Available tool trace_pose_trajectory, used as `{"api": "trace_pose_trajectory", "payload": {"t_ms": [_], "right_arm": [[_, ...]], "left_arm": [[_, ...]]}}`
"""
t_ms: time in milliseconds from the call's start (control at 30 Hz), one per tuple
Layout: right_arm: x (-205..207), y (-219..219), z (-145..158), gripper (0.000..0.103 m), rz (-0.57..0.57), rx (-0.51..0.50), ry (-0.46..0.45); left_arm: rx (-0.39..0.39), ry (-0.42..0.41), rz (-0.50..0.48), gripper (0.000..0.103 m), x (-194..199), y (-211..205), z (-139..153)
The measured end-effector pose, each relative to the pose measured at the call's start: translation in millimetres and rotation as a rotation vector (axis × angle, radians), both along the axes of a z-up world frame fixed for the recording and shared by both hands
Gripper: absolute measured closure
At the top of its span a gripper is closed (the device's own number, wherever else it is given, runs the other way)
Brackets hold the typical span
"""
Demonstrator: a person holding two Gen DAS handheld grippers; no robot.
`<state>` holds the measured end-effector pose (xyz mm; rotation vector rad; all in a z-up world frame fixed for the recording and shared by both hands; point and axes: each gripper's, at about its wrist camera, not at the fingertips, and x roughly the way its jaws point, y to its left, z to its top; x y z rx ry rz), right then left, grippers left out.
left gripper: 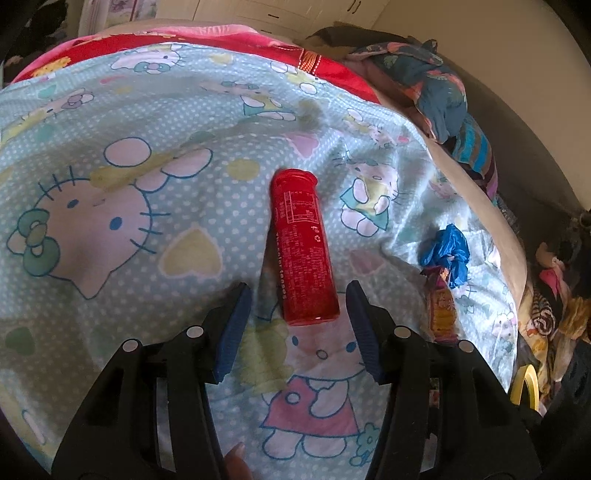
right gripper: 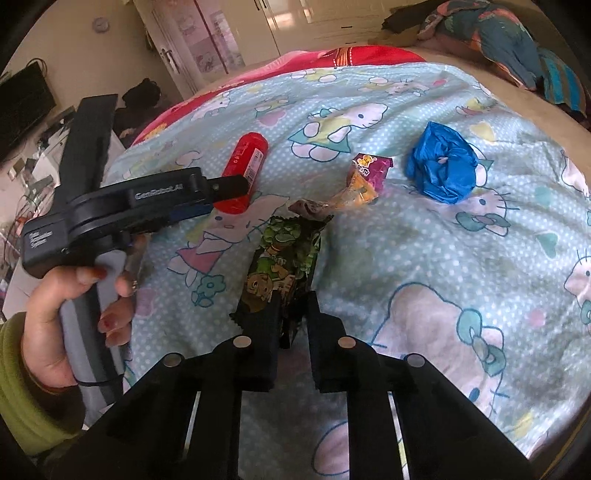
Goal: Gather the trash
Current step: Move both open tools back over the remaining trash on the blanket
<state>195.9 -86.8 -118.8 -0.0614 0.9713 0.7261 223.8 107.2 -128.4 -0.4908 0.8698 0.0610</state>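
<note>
A red can (left gripper: pixel 303 247) lies on its side on the Hello Kitty bedsheet (left gripper: pixel 147 155). My left gripper (left gripper: pixel 299 295) is open, its blue pads on either side of the can's near end, not touching. In the right wrist view the can (right gripper: pixel 243 166) lies beside the left gripper (right gripper: pixel 221 192). My right gripper (right gripper: pixel 293 299) is shut on a green and black snack wrapper (right gripper: pixel 286 254) and holds it over the sheet. An orange and purple wrapper (right gripper: pixel 364 179) and a crumpled blue plastic bag (right gripper: pixel 441 166) lie further out.
Pillows and bundled clothes (left gripper: pixel 436 85) are piled at the bed's far right. A red blanket (left gripper: pixel 325 70) lies beyond the sheet. Clutter sits on the floor to the right (left gripper: pixel 554 295). Wardrobes (right gripper: pixel 295 22) and a desk with a monitor (right gripper: pixel 22 103) stand beyond.
</note>
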Motion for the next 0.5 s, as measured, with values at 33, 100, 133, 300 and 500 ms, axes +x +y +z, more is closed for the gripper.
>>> {"api": "trace_pose_trajectory", "payload": {"t_ms": [33, 100, 133, 300, 500], "right_arm": [[-1, 0, 2, 0.091, 0.001, 0.004, -0.006], [-5, -2, 6, 0.093, 0.007, 0.007, -0.017], [-7, -3, 8, 0.093, 0.009, 0.009, -0.021], [-17, -13, 20, 0.094, -0.002, 0.041, -0.048], [-22, -26, 29, 0.094, -0.060, 0.061, -0.091]], "left_arm": [[0.002, 0.002, -0.004, 0.068, 0, -1, 0], [-0.009, 0.013, -0.013, 0.076, 0, -2, -3], [-0.021, 0.014, -0.013, 0.078, -1, -2, -4], [-0.055, -0.008, -0.025, 0.079, -14, 1, -1], [-0.060, -0.072, -0.032, 0.079, -37, -6, 16]]}}
